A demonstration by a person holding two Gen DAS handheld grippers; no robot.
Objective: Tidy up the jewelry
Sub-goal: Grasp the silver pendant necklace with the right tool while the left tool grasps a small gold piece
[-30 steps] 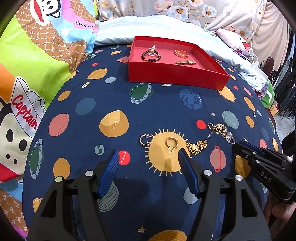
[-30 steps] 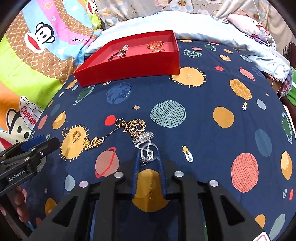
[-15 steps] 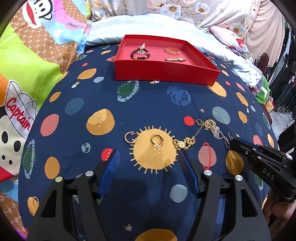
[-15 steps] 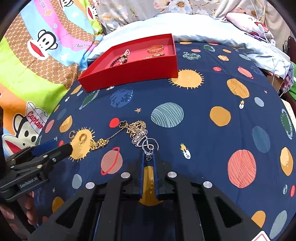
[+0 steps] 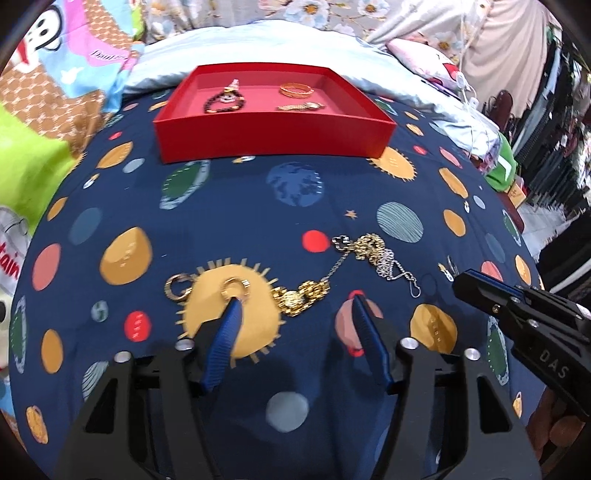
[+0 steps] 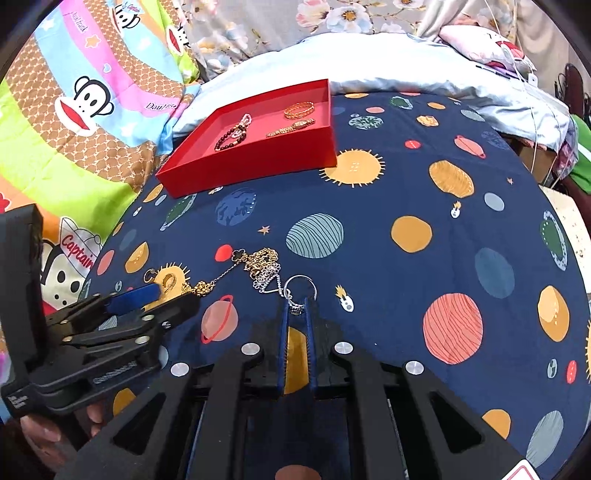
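A navy planet-print bedspread [image 6: 406, 192] lies beside a cartoon monkey blanket [image 6: 74, 110] and floral pillows [image 6: 332, 18].

Both wrist cameras look low, forward over the bedspread [image 5: 295, 192], sharing the red tray [image 6: 258, 155].

Left tool [image 5: 295, 306] open over gold chain [image 5: 301, 293]; red tray [image 5: 273, 138] beyond.
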